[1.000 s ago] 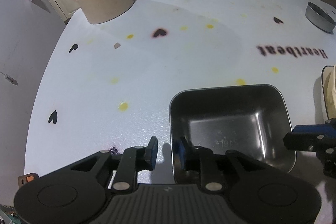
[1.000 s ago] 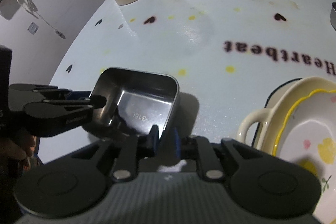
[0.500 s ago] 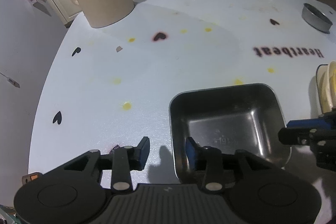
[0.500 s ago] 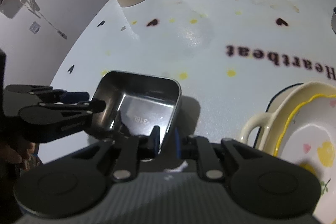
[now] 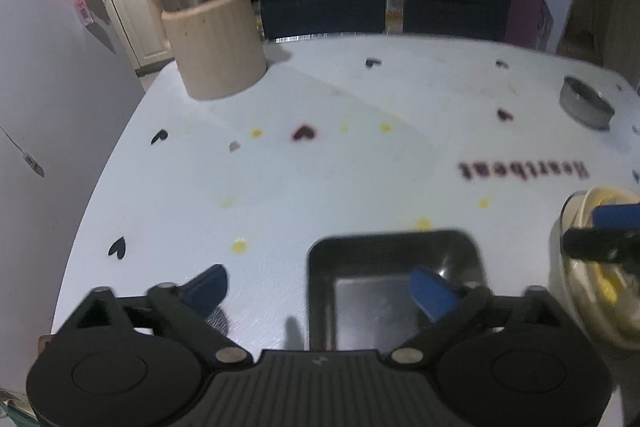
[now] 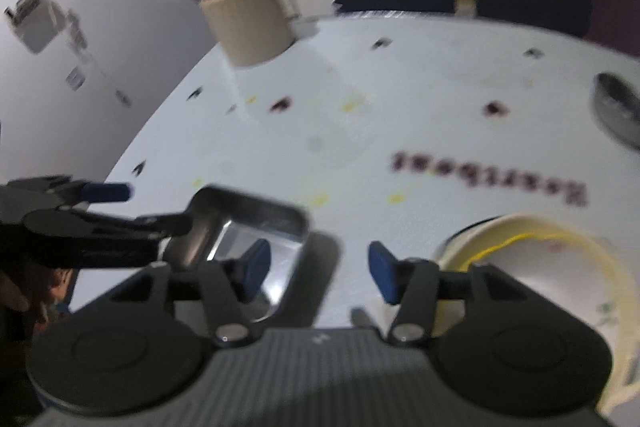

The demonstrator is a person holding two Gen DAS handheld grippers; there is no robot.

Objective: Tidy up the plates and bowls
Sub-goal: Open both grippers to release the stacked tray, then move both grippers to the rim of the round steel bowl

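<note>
- Left gripper (image 5: 318,285) at the bottom of the left wrist view: fingers spread wide, just opened further, one pad over bare surface, the other above the tray's floor, pressing on nothing.
- Right gripper (image 6: 318,273) at the bottom of the right wrist view: fingers apart too, just opened, straddling the tray's right wall with no contact visible.
- Square metal tray (image 5: 394,283) lay flat on the white surface (image 5: 320,167), lower middle of the left view and lower left of the right view (image 6: 248,239), released by both grippers.
- Judged stiff, light and slick: thin steel walls with rounded corners, likely to skate on the smooth surface if nudged. Best taken by pinching one upright wall at mid-length, one pad inside and one outside; a corner grip would probably slip.
- Cream ceramic dish (image 6: 540,267) with a yellow-edged plate nested in it sat just beside the tray, lower right of the right view. Judged heavier and chip-prone; rim or side handle the likely hold, set down gently.
- Further off, blurred "Heartbeat" lettering (image 5: 524,171) printed on the surface, right of centre.
- Small round metal tin (image 5: 586,105) near the far right edge, well apart from the tray.
- Beige canister (image 5: 216,55) with a metal lid at the upper left, at the far edge.
</note>
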